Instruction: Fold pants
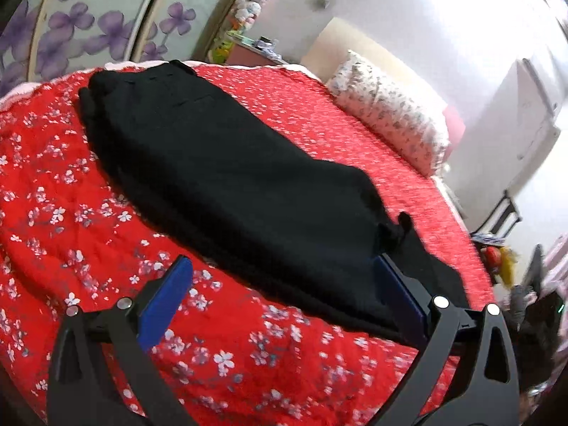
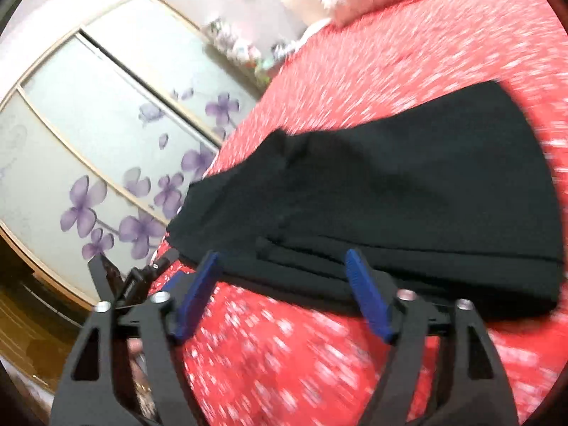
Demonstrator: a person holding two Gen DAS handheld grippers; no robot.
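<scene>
Two tongs [image 1: 284, 277] [image 2: 284, 259] agape, empty, over seemingly folded black pants [image 1: 220, 177] on red bedspread [image 1: 71, 213].

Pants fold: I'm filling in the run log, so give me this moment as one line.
pants: folded lengthwise, flat on red bedspread | left claw: open, empty | right claw: open, empty, at pants edge

The pants [image 1: 220, 177] lie flat on the bed [image 1: 71, 213], running lengthwise from its far edge toward the near edge; a pillow [image 1: 390, 113] lies at the bed's far right corner, well apart from them; sliding wardrobe doors [image 1: 88, 28] stand behind the far edge; the left gripper [image 1: 284, 284] hangs over the near part of the bed, at the pants' near end; the right gripper [image 2: 284, 269] hangs at their long edge.
</scene>
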